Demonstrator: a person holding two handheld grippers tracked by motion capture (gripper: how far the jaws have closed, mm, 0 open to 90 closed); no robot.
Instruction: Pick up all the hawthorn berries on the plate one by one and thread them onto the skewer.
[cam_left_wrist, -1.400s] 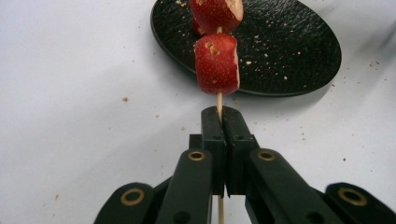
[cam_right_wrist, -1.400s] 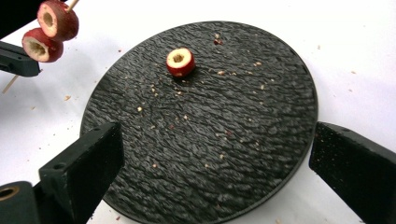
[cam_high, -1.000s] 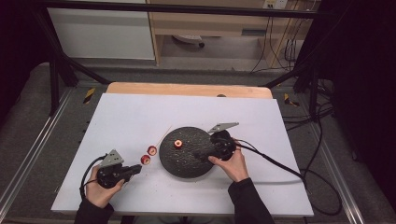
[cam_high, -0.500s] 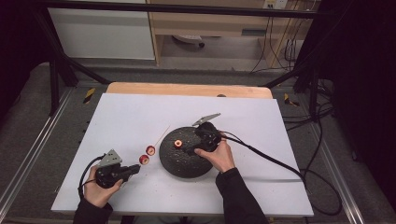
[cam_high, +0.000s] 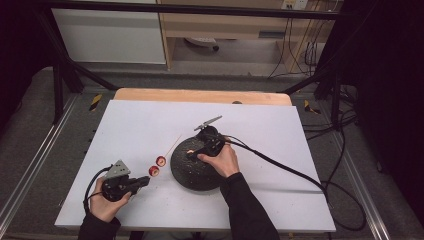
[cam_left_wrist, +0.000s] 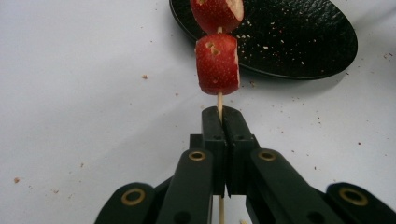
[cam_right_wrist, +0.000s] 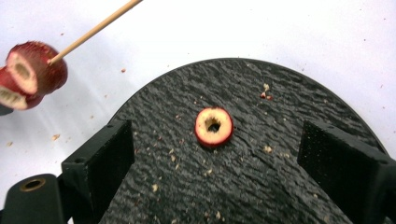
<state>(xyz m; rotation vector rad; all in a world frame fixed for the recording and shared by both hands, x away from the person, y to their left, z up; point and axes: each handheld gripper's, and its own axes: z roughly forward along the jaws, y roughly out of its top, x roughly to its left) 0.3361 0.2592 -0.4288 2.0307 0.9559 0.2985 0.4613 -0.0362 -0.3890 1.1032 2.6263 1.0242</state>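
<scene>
Landmark: we place everything by the black plate (cam_high: 196, 170) on the white counter (cam_high: 140, 125)
Left gripper (cam_left_wrist: 223, 122): our jaws are pressed fully together on the thin wooden skewer (cam_left_wrist: 219, 100), just short of the plate's near rim
Skewer load: two red fruit pieces (cam_left_wrist: 217, 63) are threaded on it, the farther one over the plate's edge
Right gripper (cam_right_wrist: 215, 154): our jaws stand wide apart over the plate and grip nothing
Fruit slice (cam_right_wrist: 214, 127): a cored red ring lies flat near the plate's middle, between the open jaws and clear of both
Crumbs (cam_right_wrist: 267, 149): scattered across the plate and the counter beside it
Skewer tip (cam_high: 174, 144): in the high view it points past the plate's far-left rim
</scene>
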